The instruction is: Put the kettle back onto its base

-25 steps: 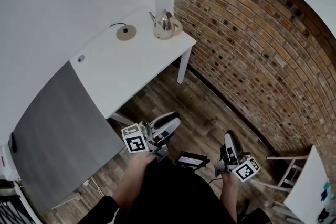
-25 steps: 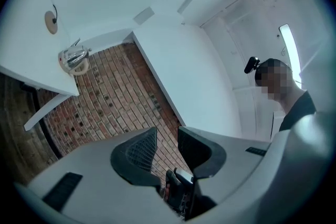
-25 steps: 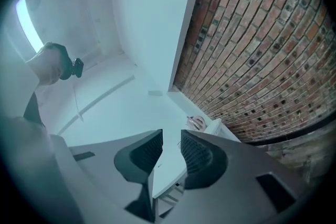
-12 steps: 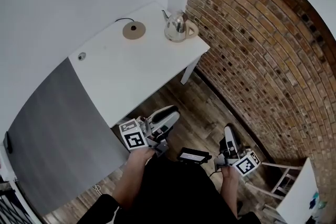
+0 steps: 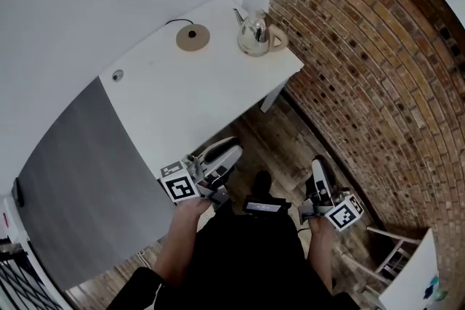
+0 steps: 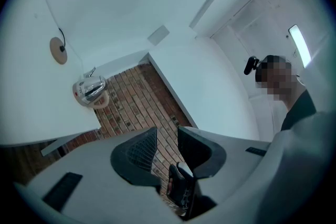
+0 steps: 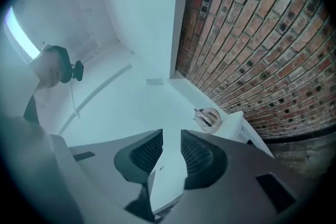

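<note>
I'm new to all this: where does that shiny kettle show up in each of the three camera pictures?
Head view: the kettle is near the top, right of centre, at the white table's far corner.
Left gripper view: the kettle is left of centre, at the table's edge.
Right gripper view: the kettle is right of centre.
Shared landmark: the brick wall next to the kettle.
</note>
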`<state>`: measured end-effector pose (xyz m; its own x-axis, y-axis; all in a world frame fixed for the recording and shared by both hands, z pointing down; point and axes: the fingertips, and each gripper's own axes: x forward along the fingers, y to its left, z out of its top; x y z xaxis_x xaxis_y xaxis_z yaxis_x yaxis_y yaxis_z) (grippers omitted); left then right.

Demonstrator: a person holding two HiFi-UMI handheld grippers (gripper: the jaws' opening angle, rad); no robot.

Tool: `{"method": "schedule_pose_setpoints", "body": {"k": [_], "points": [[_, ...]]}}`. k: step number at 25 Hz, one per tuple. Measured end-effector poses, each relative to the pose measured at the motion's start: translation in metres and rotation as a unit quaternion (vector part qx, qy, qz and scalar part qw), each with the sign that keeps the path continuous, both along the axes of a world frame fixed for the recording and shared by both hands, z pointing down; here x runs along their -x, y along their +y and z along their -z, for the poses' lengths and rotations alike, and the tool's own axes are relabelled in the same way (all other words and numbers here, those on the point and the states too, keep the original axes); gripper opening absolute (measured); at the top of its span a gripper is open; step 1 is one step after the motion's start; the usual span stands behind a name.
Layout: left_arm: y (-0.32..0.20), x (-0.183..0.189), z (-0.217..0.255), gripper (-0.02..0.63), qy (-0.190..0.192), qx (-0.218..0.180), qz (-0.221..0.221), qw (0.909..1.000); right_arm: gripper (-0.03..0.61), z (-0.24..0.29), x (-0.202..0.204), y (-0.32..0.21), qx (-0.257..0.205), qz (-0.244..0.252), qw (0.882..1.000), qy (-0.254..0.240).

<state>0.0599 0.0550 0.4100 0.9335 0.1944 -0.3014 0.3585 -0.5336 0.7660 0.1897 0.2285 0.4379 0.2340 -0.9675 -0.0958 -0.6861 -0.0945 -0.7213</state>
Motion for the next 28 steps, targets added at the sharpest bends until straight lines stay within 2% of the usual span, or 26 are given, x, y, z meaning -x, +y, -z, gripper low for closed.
{"method": "schedule_pose_setpoints", "body": {"k": [4,9,14,20,28], "points": [[-0.016,-0.022,0.001,0.118,-0.008,-0.005,0.038,0.9993,0.092,-0.002,-0.037,-0.023,-0.011,0.031,0.999,-0.004],[-0.026,-0.057,0.014,0.118,-0.012,-0.032,0.075,0.9966,0.092,0.007,-0.093,-0.047,-0.026,0.066,0.997,0.006],[-0.029,-0.082,0.016,0.118,-0.019,-0.034,0.116,0.9925,0.092,0.014,-0.131,-0.058,-0.032,0.109,0.993,0.012],[-0.025,-0.093,0.010,0.118,-0.035,-0.036,0.151,0.9873,0.092,-0.011,-0.149,-0.065,-0.023,0.150,0.988,-0.022],[-0.046,-0.093,0.007,0.117,-0.041,-0.031,0.180,0.9824,0.092,-0.008,-0.144,-0.104,-0.022,0.197,0.980,-0.013]]}}
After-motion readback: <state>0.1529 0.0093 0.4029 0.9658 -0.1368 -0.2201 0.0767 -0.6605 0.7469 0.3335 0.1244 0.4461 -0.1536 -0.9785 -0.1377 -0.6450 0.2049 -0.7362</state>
